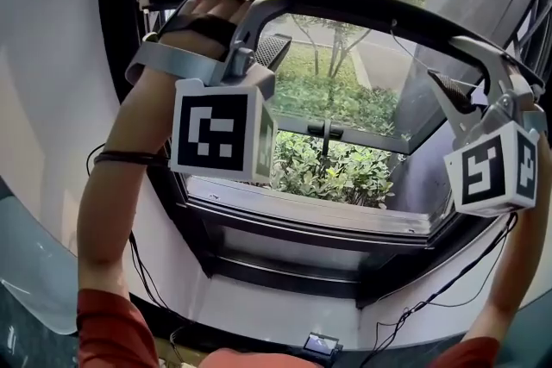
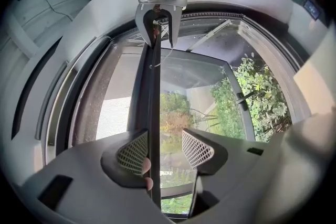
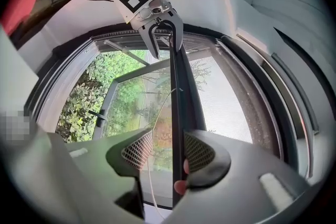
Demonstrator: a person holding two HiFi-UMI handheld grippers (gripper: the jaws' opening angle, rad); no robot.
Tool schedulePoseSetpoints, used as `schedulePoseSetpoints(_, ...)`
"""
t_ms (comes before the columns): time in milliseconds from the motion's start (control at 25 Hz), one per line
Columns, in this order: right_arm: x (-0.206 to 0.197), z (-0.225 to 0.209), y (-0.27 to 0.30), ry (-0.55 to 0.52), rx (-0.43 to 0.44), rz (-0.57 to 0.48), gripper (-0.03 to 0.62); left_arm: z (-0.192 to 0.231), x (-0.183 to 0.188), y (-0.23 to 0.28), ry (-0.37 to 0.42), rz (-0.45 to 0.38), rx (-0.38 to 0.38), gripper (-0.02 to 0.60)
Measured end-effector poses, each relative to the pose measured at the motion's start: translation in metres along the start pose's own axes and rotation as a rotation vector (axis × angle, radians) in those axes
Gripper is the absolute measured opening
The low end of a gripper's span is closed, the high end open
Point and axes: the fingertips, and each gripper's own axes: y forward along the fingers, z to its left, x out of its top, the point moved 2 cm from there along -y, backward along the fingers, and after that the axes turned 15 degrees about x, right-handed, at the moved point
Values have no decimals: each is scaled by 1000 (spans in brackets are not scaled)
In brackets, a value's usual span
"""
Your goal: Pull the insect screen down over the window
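Head cam sits up high and close in, looking steeply down past both raised arms at the window frame (image 1: 302, 209). The left gripper (image 2: 165, 150) cam looks along its own jaws up the screen bar (image 2: 153, 86) to the right gripper (image 2: 159, 29) at the far end, and the right gripper cam mirrors that, facing back. All three share the bar, glass and bushes (image 1: 332, 172) outside.

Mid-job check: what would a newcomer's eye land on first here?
The dark horizontal pull bar of the insect screen crosses the top of the window. The left hand-held gripper and right hand-held gripper straddle its two ends, jaws apart. Below, green leafy shrubs show outside.
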Motion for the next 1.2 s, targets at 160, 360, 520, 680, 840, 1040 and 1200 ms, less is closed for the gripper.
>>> schedulePoseSetpoints(160,0,6,0,15,23,-2,190,-5,1,-4,-6,-3,-31,206)
schedulePoseSetpoints(360,0,16,3,36,56,-15,190,-14,3,-8,-13,-6,-57,206)
schedulePoseSetpoints(520,5,39,4,38,73,-12,190,-35,1,-23,-15,-15,-60,206)
schedulePoseSetpoints(680,10,51,5,38,95,-7,190,-44,-2,-33,-21,-18,-89,206)
schedulePoseSetpoints(840,0,54,6,48,106,-21,190,-47,6,-30,-16,-14,-120,206)
schedulePoseSetpoints(1040,3,60,6,56,127,-7,190,-52,5,-35,-34,5,-148,201)
schedulePoseSetpoints(1200,1,64,7,37,142,24,189,-50,6,-36,-46,15,-163,199)
